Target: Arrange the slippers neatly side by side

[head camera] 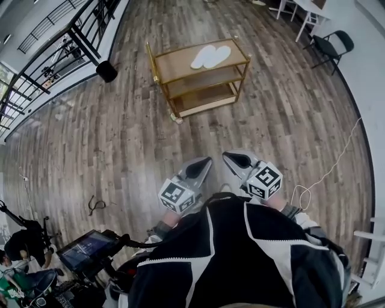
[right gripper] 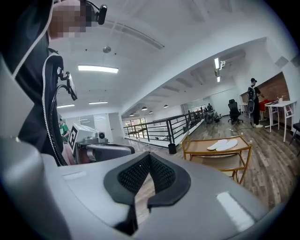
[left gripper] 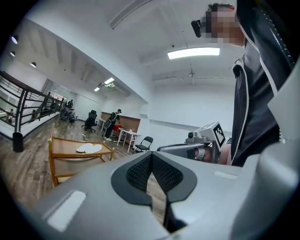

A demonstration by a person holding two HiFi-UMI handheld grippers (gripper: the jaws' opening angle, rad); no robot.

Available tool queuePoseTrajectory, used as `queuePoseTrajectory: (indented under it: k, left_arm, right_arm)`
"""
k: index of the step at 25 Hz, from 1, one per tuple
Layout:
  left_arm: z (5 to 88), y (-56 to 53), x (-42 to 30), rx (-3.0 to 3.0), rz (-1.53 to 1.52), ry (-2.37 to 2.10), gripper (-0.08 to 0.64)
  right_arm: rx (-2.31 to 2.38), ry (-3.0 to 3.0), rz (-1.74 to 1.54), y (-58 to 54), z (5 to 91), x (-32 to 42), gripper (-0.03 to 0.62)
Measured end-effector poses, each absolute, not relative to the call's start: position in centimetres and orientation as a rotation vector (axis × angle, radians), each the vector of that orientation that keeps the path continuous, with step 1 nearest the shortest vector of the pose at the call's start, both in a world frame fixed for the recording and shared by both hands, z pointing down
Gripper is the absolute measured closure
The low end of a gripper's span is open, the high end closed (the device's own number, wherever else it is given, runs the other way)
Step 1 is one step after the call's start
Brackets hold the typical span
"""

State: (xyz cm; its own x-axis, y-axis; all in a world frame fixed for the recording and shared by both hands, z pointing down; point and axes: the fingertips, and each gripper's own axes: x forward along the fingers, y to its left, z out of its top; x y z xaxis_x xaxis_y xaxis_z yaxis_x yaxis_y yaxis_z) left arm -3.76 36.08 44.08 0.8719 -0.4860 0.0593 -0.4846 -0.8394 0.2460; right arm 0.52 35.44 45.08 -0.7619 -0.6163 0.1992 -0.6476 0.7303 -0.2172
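Two white slippers [head camera: 210, 56] lie side by side, touching, on the top shelf of a wooden cart [head camera: 161, 66] far ahead on the floor. They also show in the left gripper view as slippers [left gripper: 89, 148] and in the right gripper view as slippers [right gripper: 222, 145]. My left gripper [head camera: 203, 163] and right gripper [head camera: 231, 157] are held close to my chest, well short of the cart, tips angled toward each other. Both are shut with nothing between their jaws. Each gripper shows in the other's view: the right gripper [left gripper: 161, 149], the left gripper [right gripper: 129, 149].
The cart has gold-coloured posts and lower shelves [head camera: 204, 99]. A black railing [head camera: 54, 48] runs along the left. A folding chair [head camera: 331, 47] and a white table [head camera: 304, 9] stand at the back right. A white cable [head camera: 328, 174] lies on the floor at my right. A person [right gripper: 254, 101] stands far off.
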Motion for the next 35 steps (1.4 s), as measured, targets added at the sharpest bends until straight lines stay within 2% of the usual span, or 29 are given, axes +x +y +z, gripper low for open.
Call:
queuePoseTrajectory:
  k: [8, 18, 24, 30, 35]
  left_arm:
    - [43.5, 30.6, 3.4, 2.785, 0.023, -0.755, 0.546]
    - [43.4, 27.0, 6.2, 2.81, 0.084, -0.704, 0.546]
    - [44.0, 22.7, 5.4, 2.806, 0.066, -0.711, 0.546]
    - [44.0, 14.1, 0.6, 2.799, 0.048, -0.714, 0.546]
    - [42.9, 11.8, -0.5, 2.84, 0.007, -0.757, 0.546]
  right_arm:
    - [1.077, -2.833, 0.451, 30.1, 45.7, 8.7, 0.588]
    - [1.173, -2.844, 0.516, 27.5, 46.3, 12.1, 0.588]
    - [1.228, -2.808, 0.527, 24.3, 47.2, 12.3, 0.588]
    - [1.21, -2.791, 0.526, 15.7, 46.8, 7.5, 0.588]
    - [1.166, -2.818, 0.414, 13.6, 45.3, 6.1, 0.588]
